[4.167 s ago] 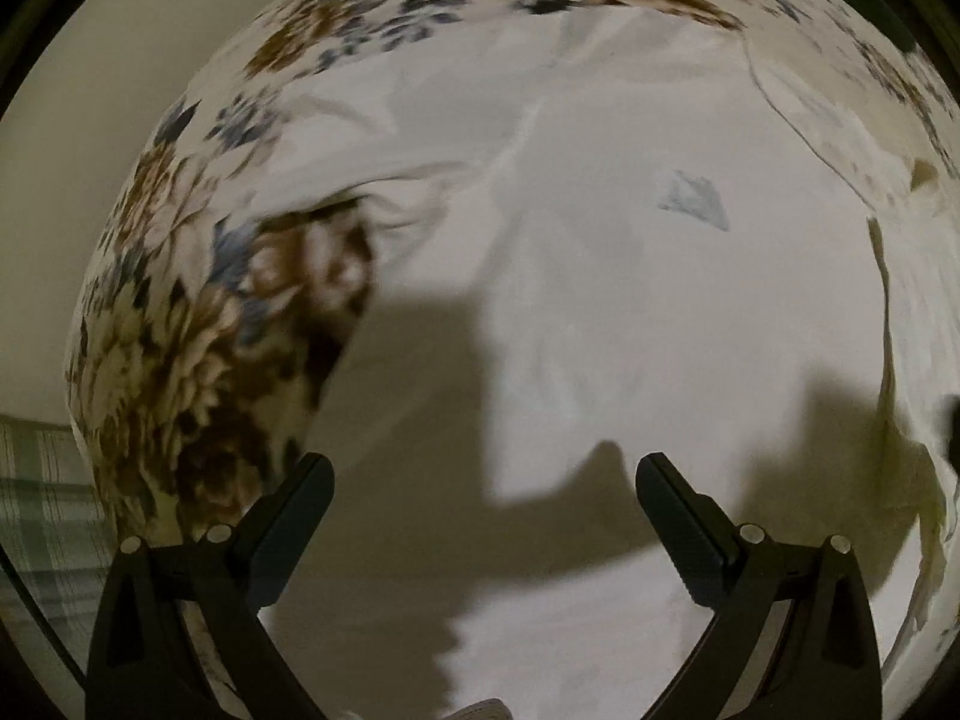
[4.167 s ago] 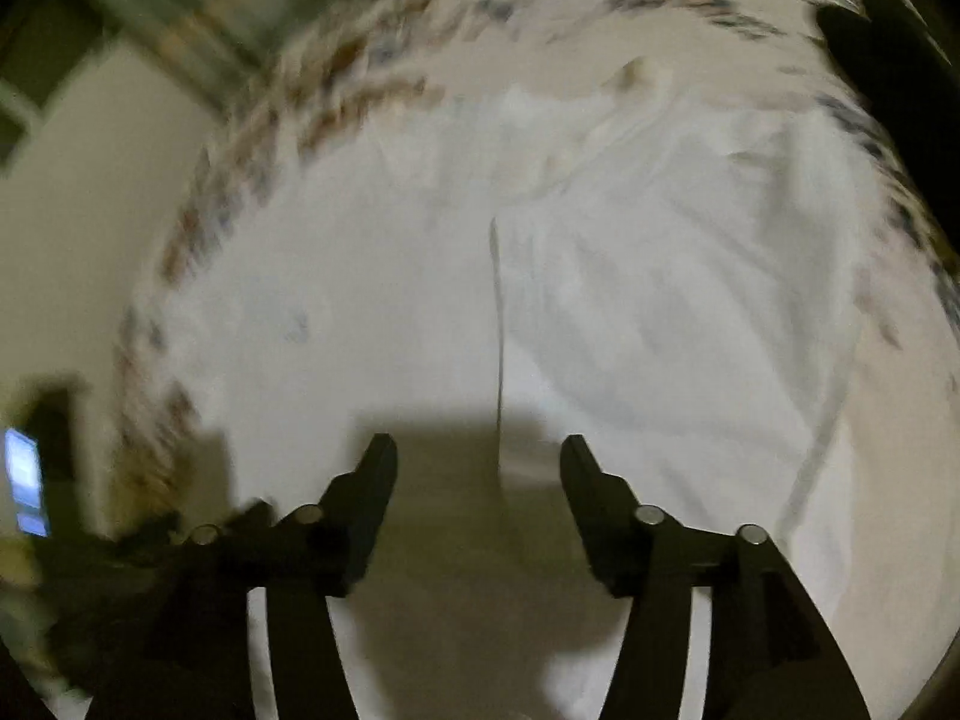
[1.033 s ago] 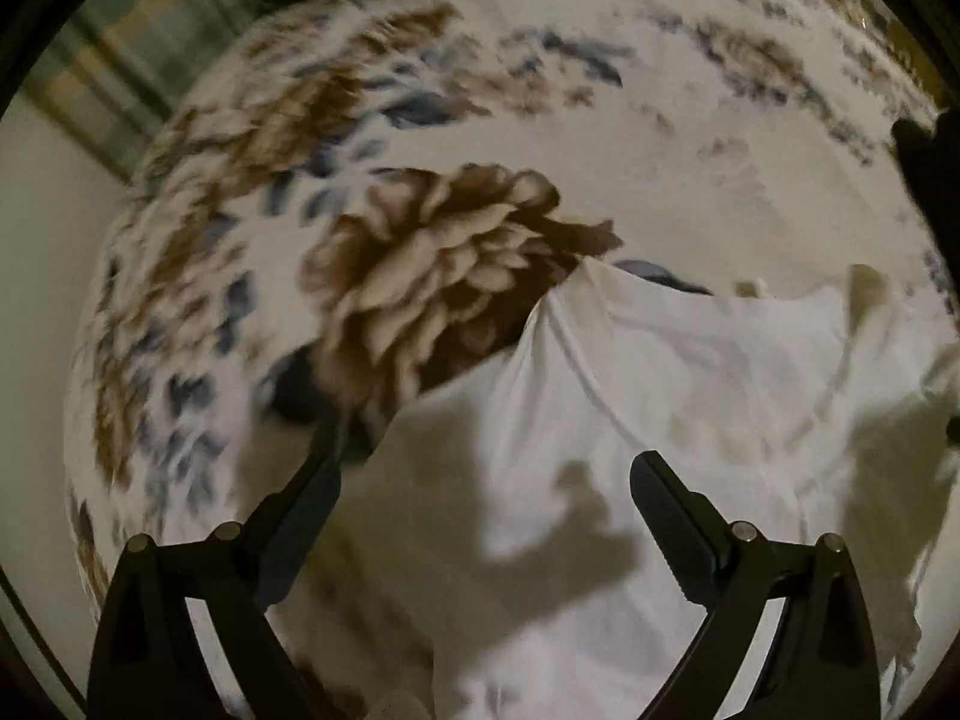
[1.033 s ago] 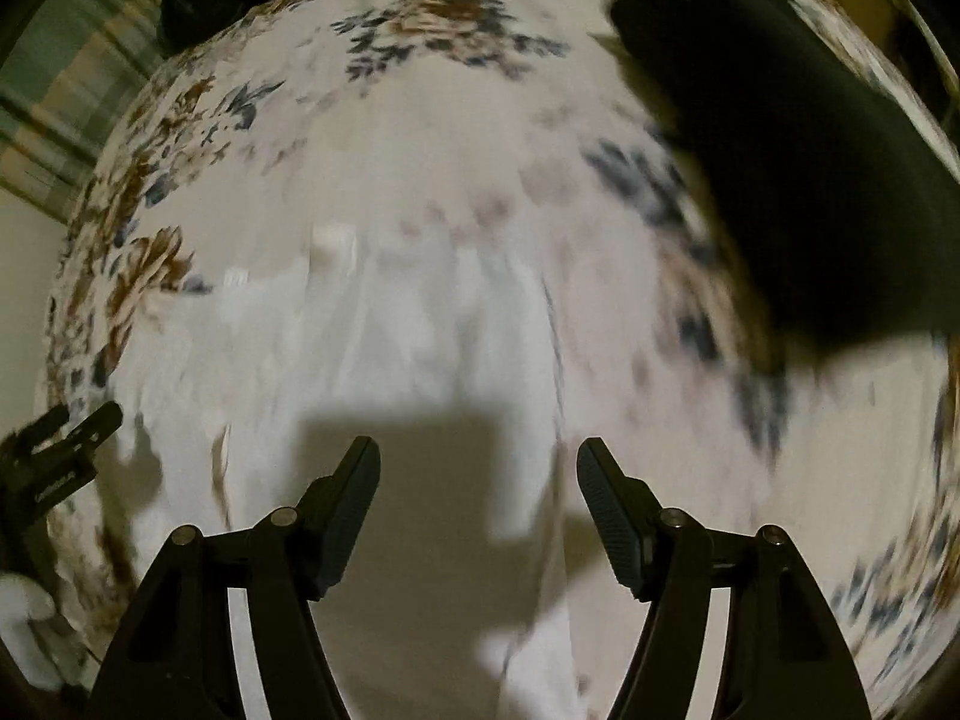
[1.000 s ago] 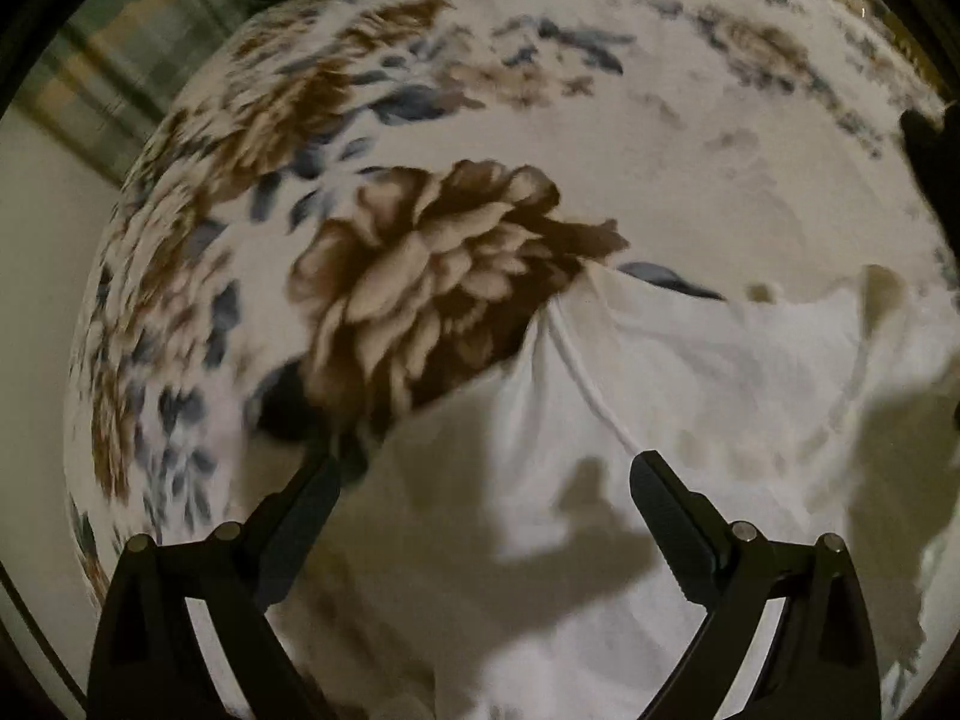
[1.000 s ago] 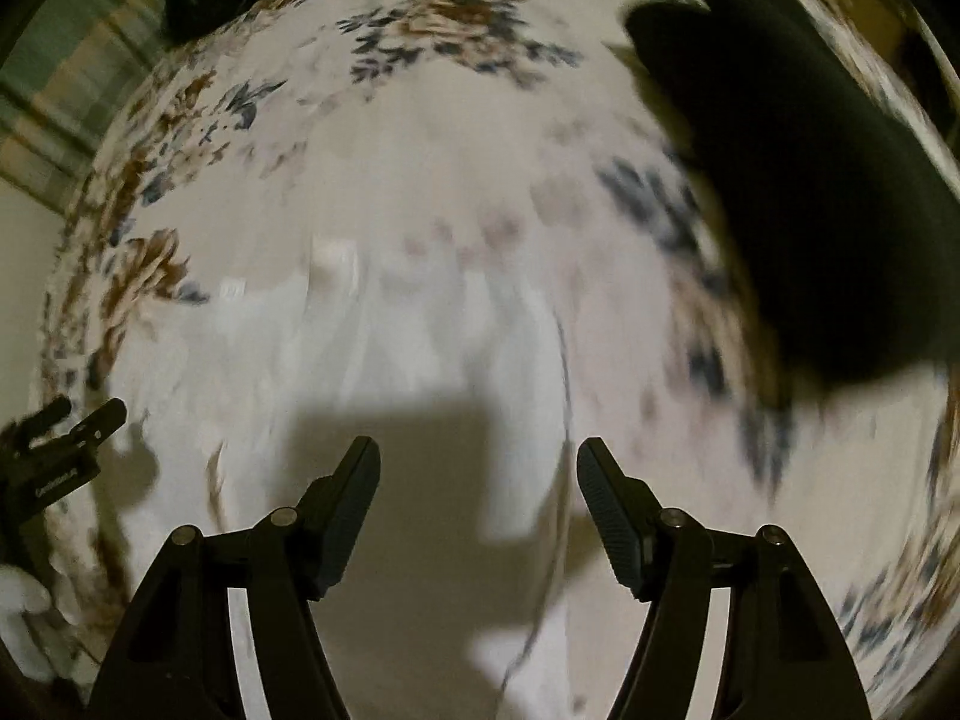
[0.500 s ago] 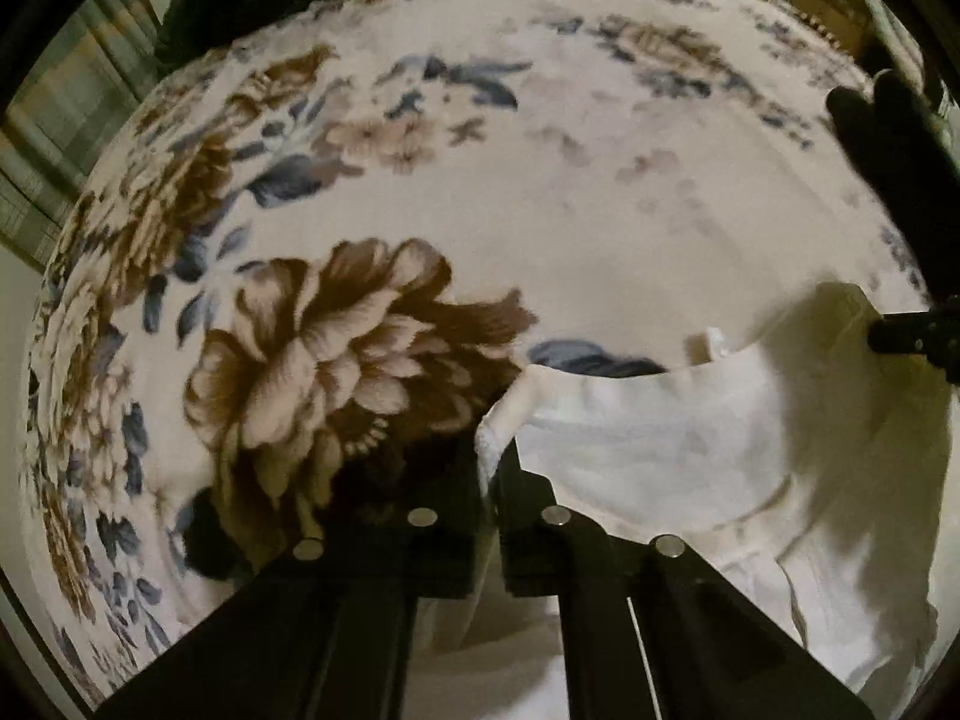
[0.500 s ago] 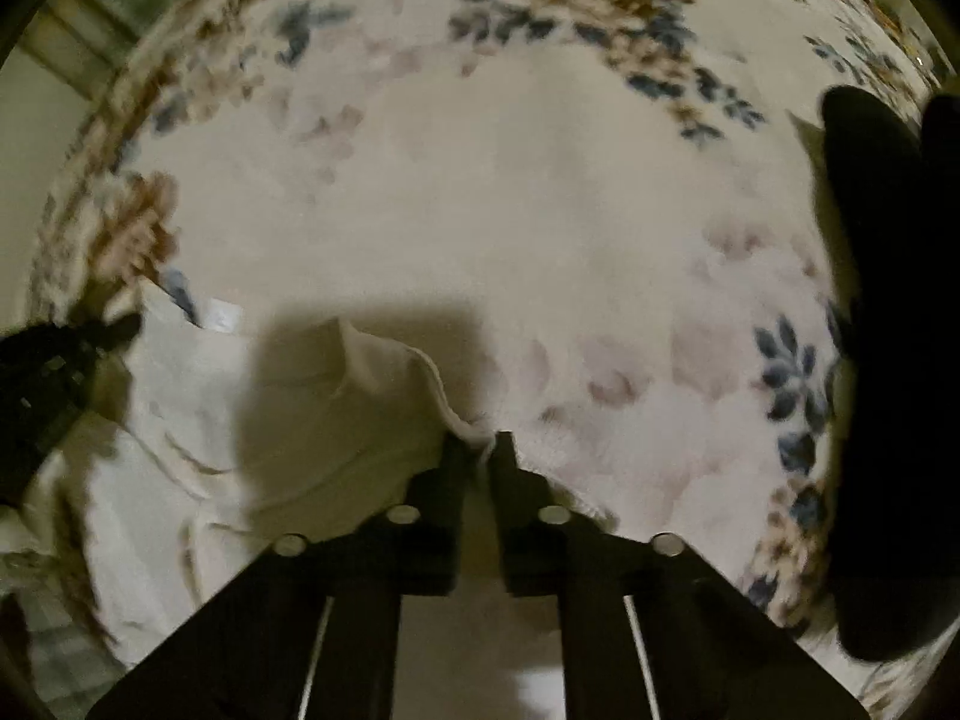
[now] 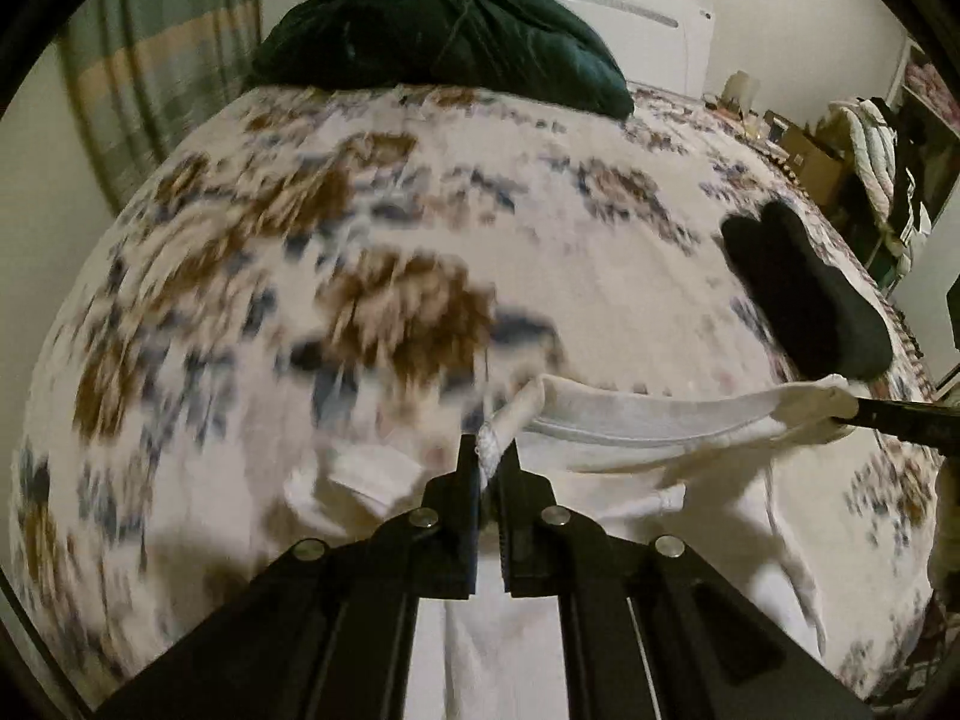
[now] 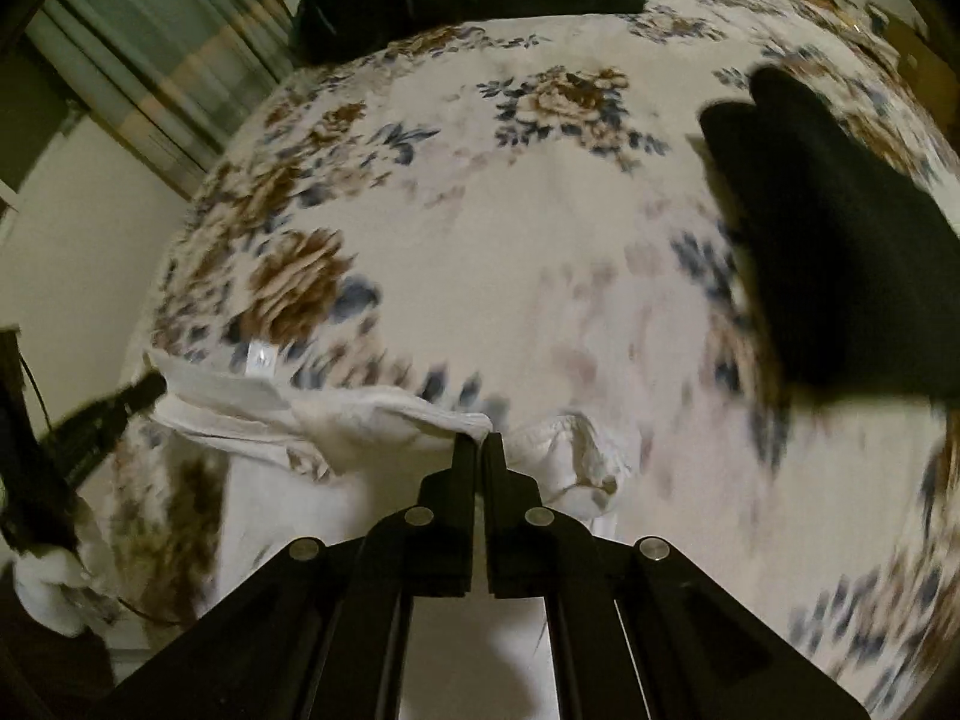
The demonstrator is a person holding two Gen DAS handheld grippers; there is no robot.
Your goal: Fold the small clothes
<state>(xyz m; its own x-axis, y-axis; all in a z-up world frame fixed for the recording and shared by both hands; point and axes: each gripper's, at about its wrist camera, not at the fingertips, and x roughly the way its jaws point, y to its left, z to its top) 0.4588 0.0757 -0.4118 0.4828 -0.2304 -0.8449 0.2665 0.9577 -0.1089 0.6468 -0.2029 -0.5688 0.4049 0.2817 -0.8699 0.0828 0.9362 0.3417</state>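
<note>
- The left gripper (image 9: 493, 461) has its fingers clamped tight on one corner of the white garment (image 9: 636, 420); a tuft of the hem pokes up between them
- The right gripper (image 10: 477, 445) is pinched shut on the opposite corner; its tip also shows at the right edge of the left wrist view, biting the far end of the same edge
- A corner in each gripper is the point here; the top edge runs in a shallow sag between the two grips, so the cloth can hang square
- The rest of the garment drapes down toward the floral bedspread (image 10: 540, 240); whether its lower part touches the bed cannot be told
- A dark garment (image 10: 840, 252) lies well apart on the right, a dark green pillow (image 9: 444, 30) at the head of the bed; both sit clear of the space where the white piece would be laid
</note>
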